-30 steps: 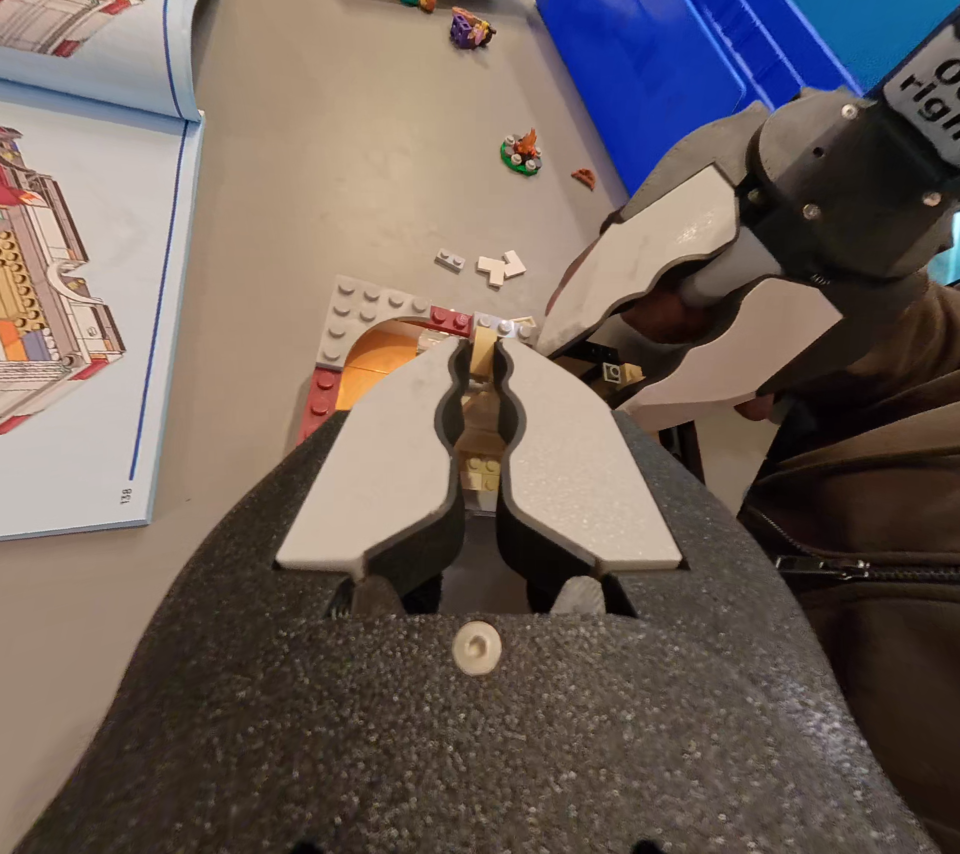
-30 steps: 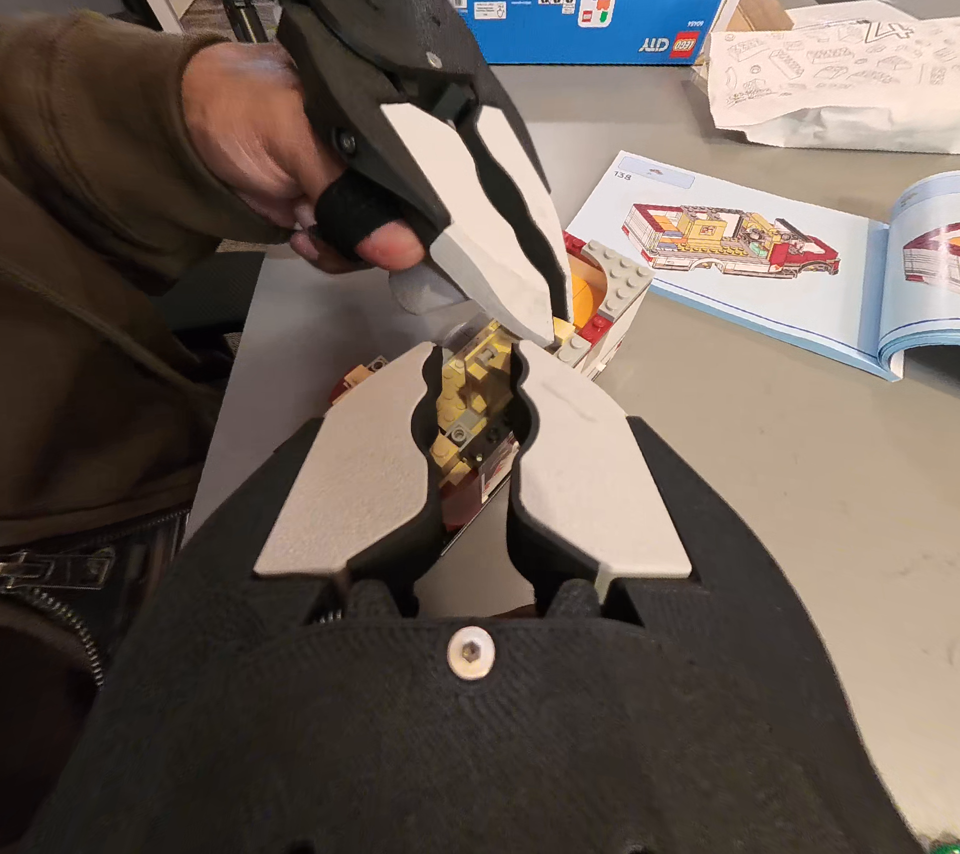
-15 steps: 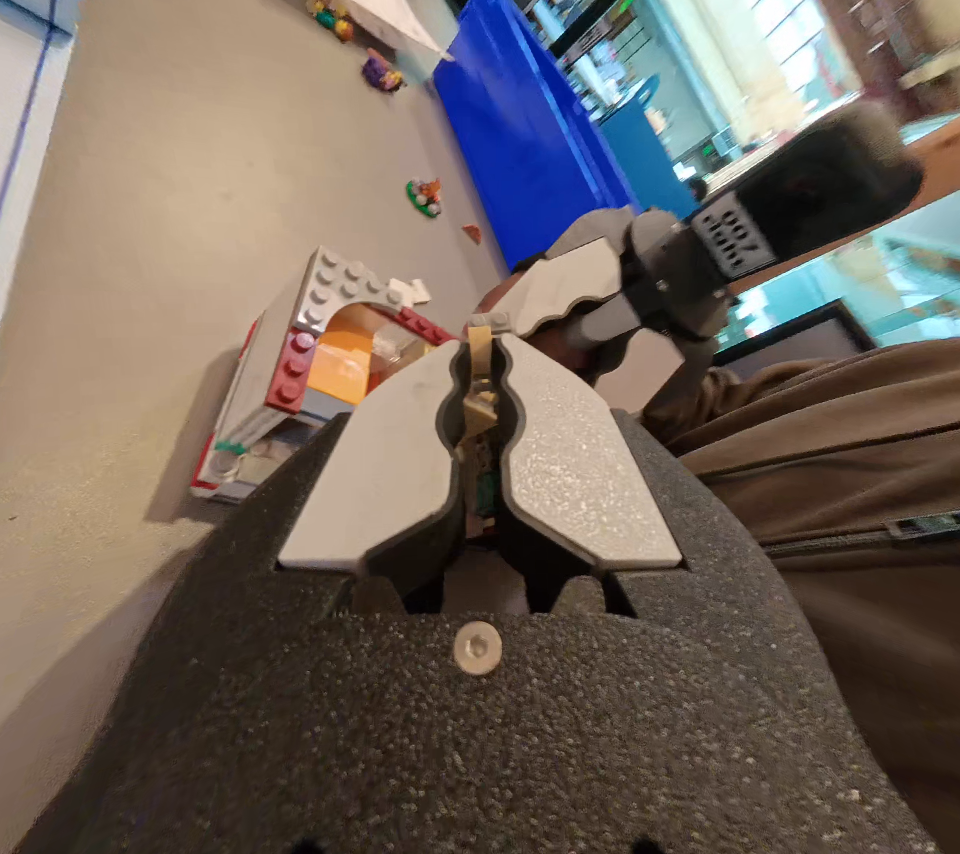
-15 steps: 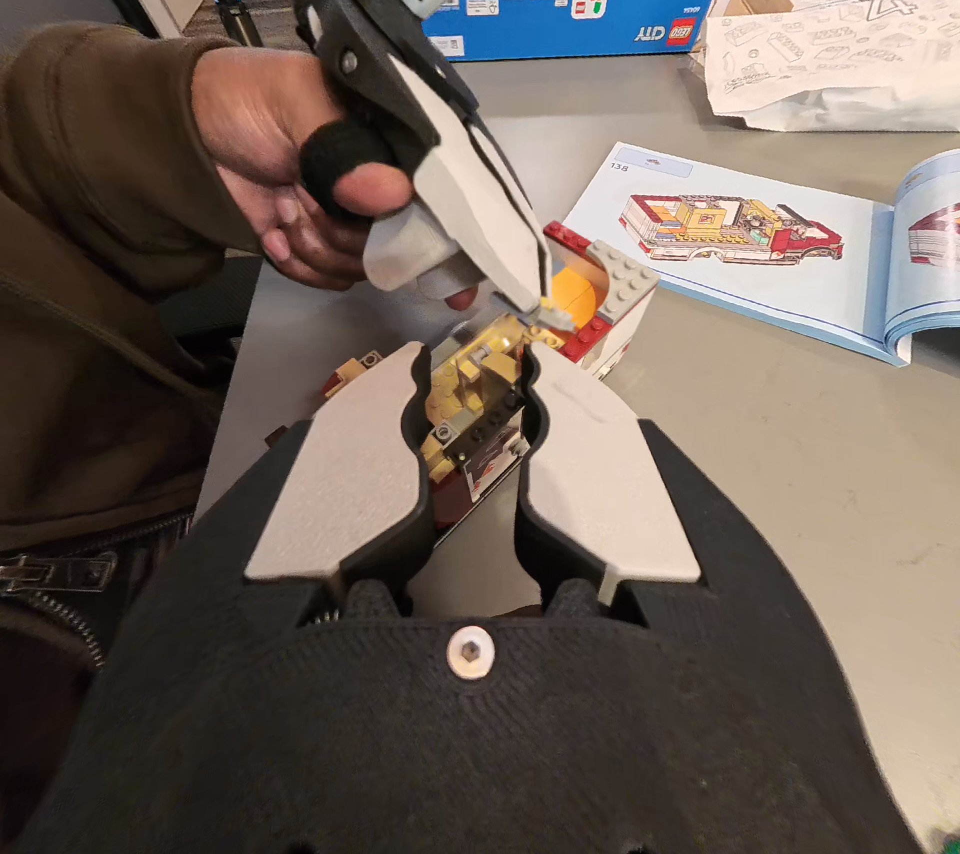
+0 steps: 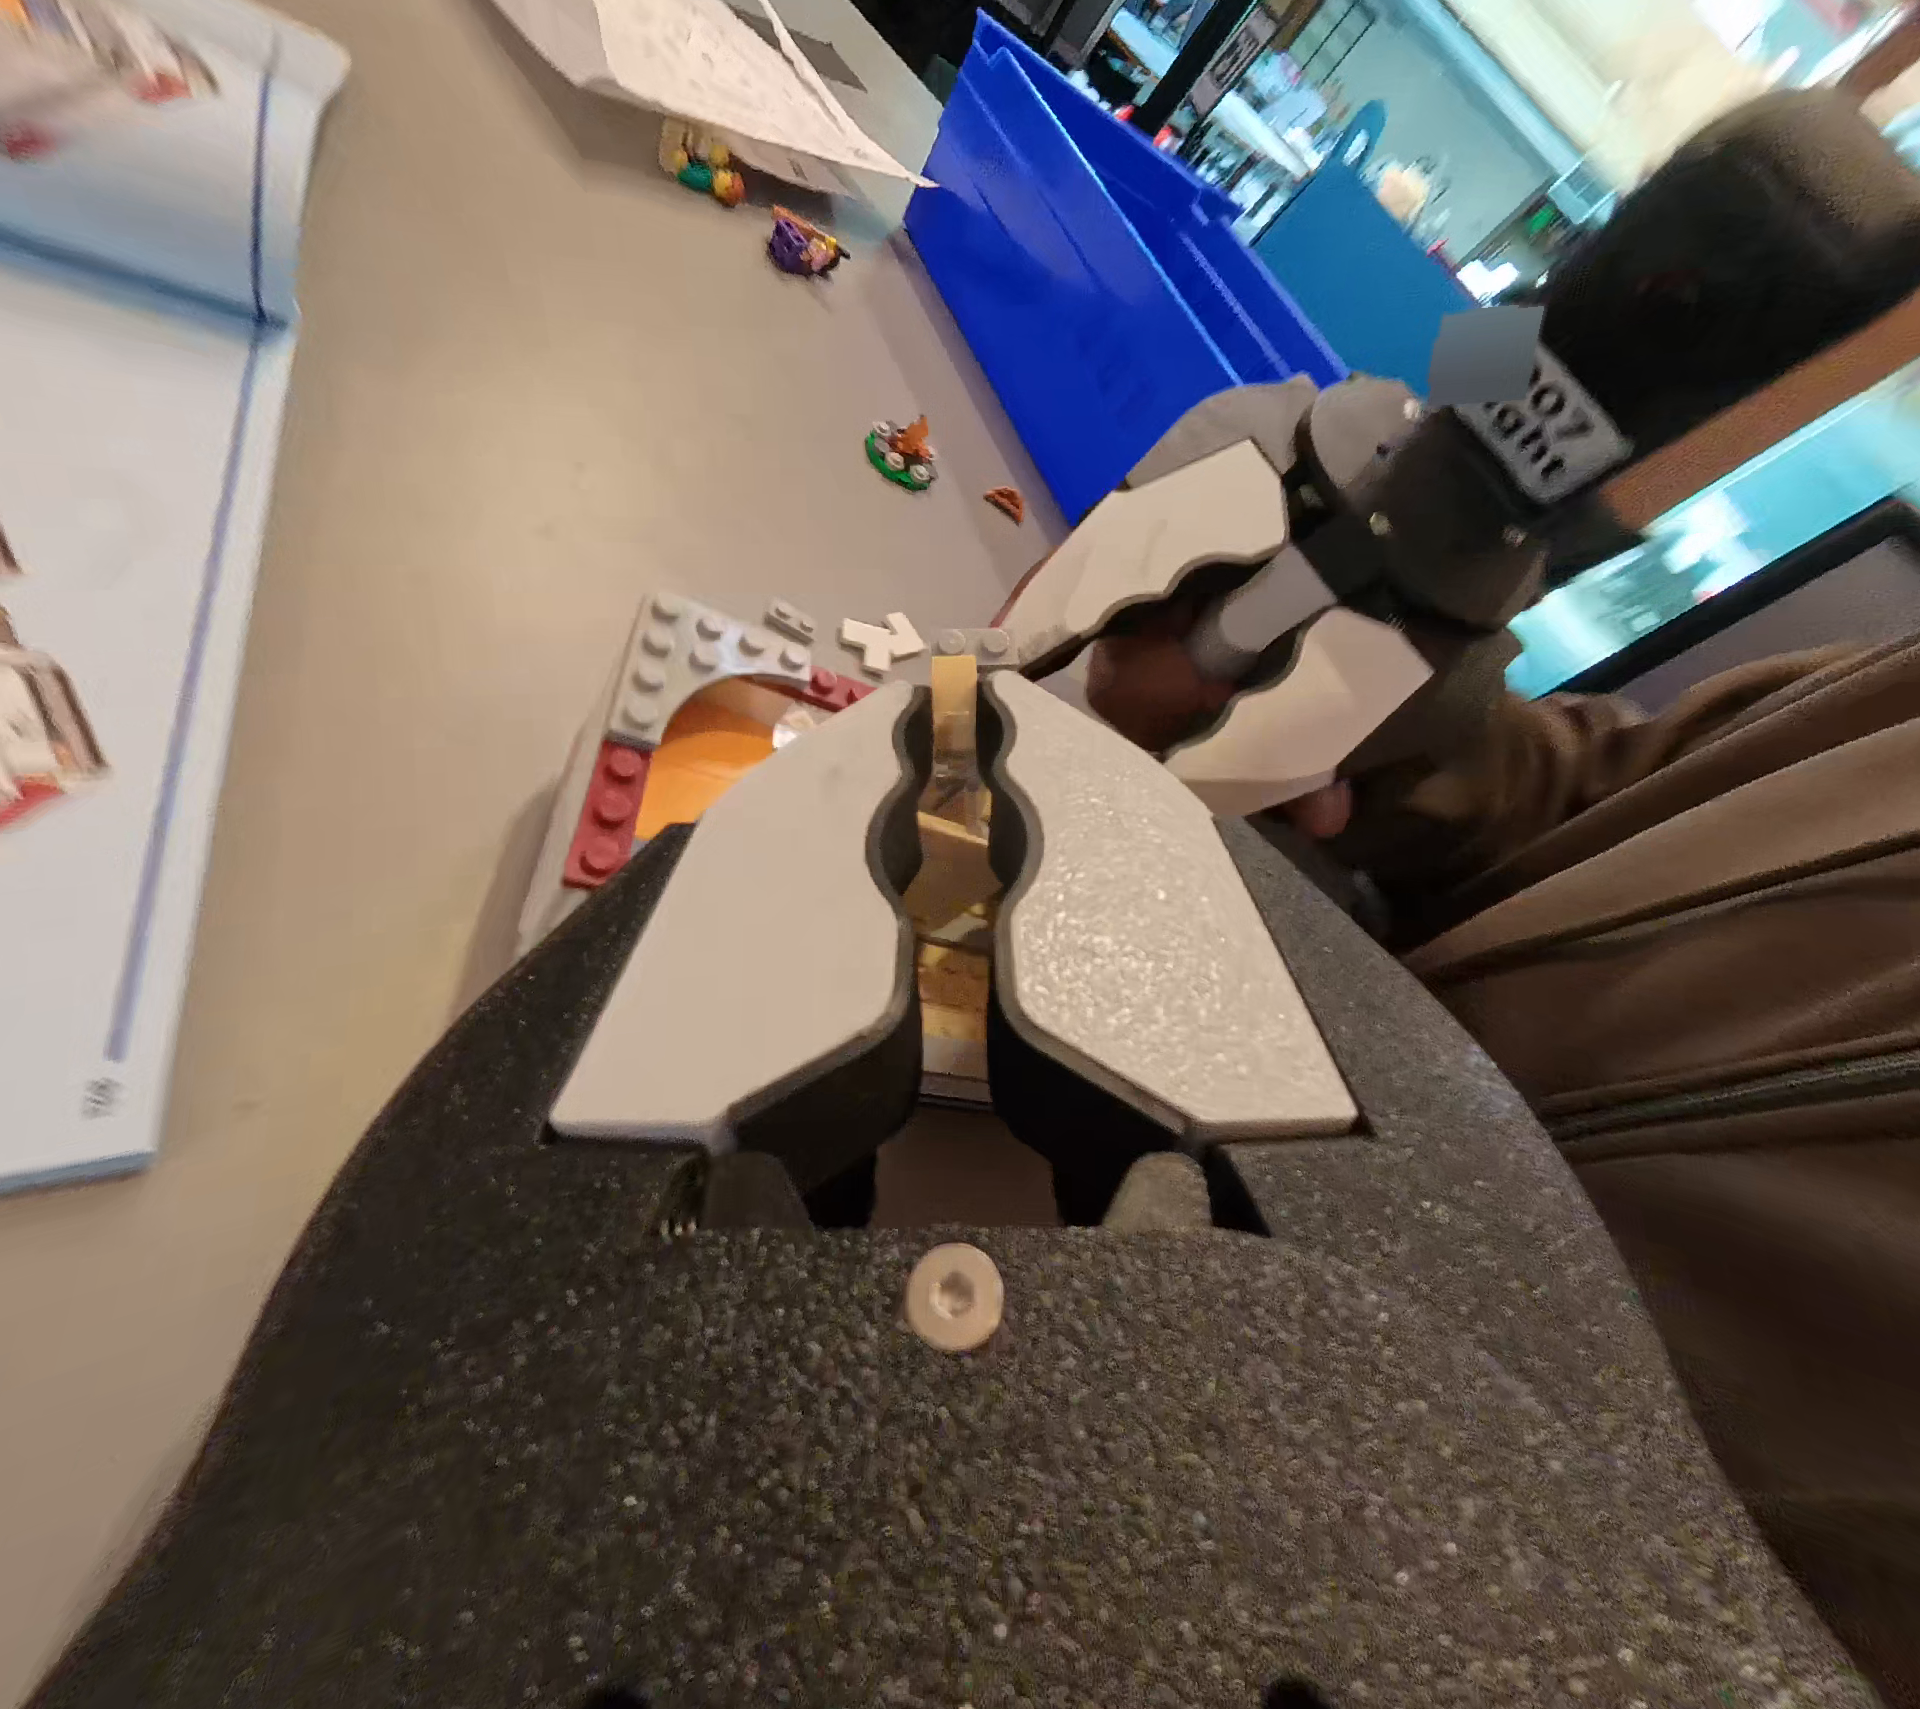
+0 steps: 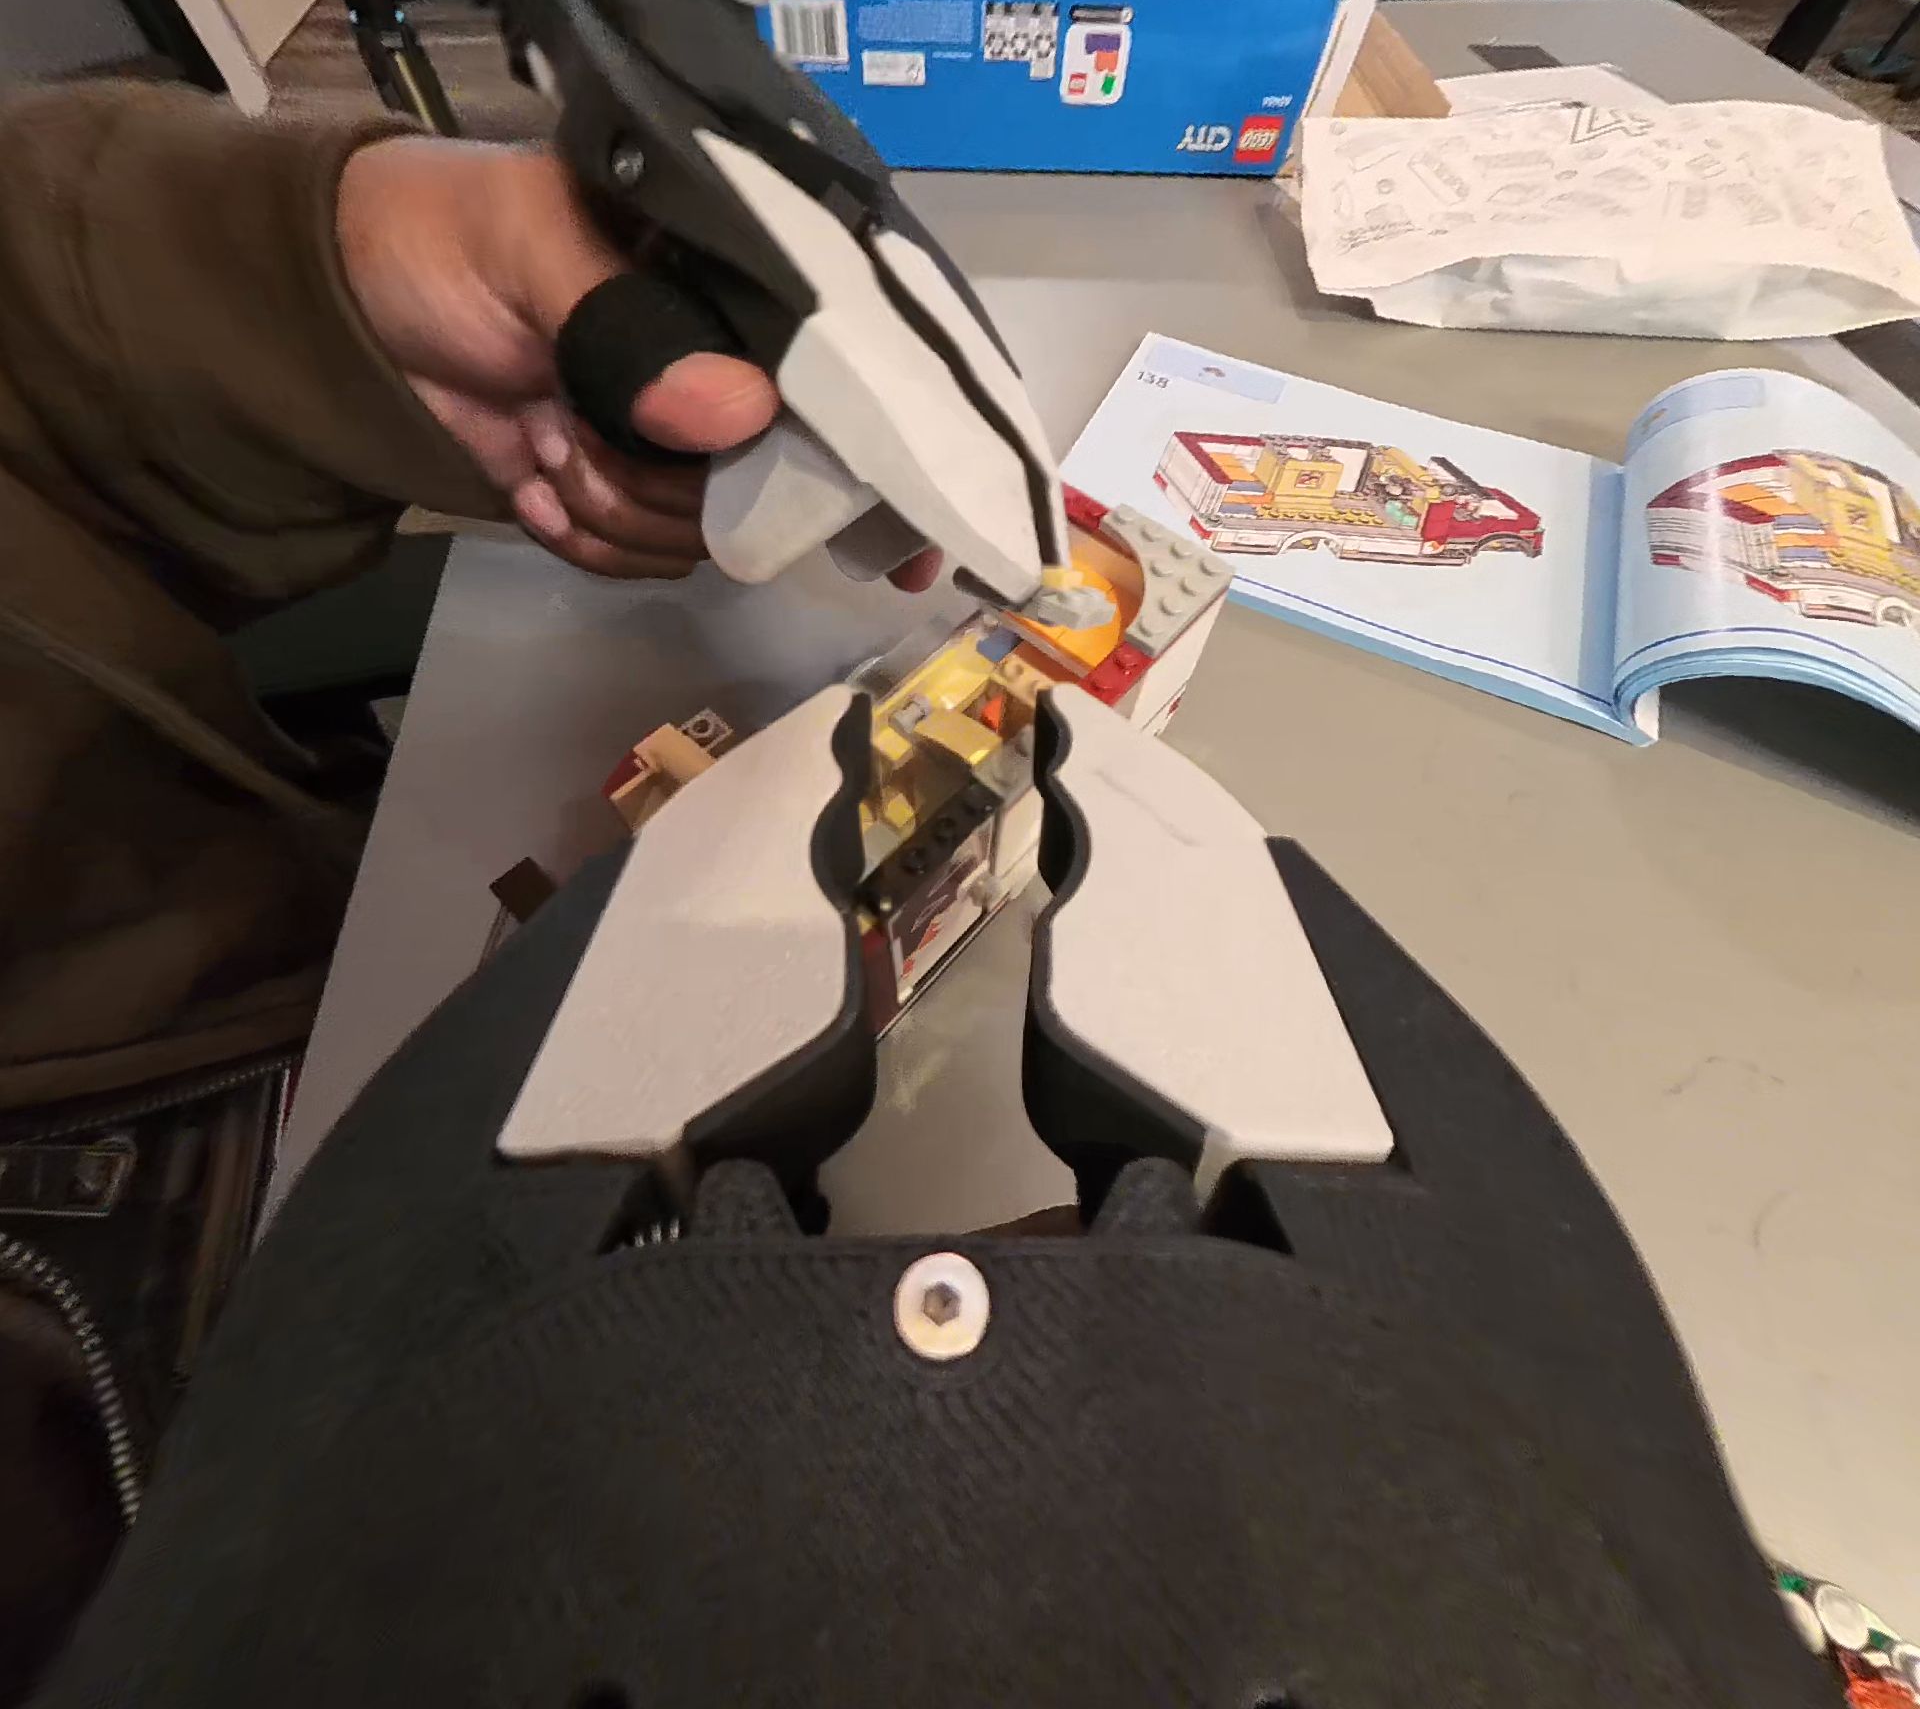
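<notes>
My left gripper [image 5: 954, 703] pinched a small tan piece [image 5: 952, 691] by one edge, my right gripper [image 6: 943, 714] stood half open around the toy truck [image 6: 1039, 703] without clamping it, so any push at twelve o'clock risked slipping both.

The left gripper [image 5: 954, 691] pinches a small tan-and-grey piece [image 5: 958, 660] at its tips, just above the brick model [image 6: 1049, 724]. The right gripper [image 6: 943, 714] straddles the model's yellow-and-black end, apparently without clamping it.

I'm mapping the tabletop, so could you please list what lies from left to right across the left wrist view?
Open instruction booklet → brick model with grey arch → green round mini-build → blue bin → right gripper.
</notes>
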Tool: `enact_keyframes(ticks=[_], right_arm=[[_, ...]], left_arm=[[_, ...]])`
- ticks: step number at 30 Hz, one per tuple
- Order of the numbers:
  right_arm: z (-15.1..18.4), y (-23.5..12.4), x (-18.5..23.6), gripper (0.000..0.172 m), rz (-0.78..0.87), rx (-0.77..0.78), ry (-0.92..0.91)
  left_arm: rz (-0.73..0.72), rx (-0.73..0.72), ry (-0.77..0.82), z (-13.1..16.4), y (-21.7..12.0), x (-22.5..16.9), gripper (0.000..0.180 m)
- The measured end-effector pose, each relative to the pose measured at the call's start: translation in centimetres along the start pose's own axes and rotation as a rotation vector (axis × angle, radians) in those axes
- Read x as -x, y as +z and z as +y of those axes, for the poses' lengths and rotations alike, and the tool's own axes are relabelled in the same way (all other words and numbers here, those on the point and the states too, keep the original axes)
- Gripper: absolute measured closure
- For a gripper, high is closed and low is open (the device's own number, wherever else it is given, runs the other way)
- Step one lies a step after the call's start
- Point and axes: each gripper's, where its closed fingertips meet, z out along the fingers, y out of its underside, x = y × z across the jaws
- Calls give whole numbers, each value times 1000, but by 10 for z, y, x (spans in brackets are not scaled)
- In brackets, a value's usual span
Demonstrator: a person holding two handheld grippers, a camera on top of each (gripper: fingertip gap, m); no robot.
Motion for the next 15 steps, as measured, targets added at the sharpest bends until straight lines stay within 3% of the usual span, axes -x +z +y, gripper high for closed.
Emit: enact_keyframes(ticks=[6, 15], right_arm=[[-9, -10, -16, 142, 41, -67, 57], [-7, -12, -25, 145, 120, -61, -29]], left_arm=[[-111, 17, 332, -7, 4, -1, 172], [-117, 52, 398, -5, 7, 1, 173]])
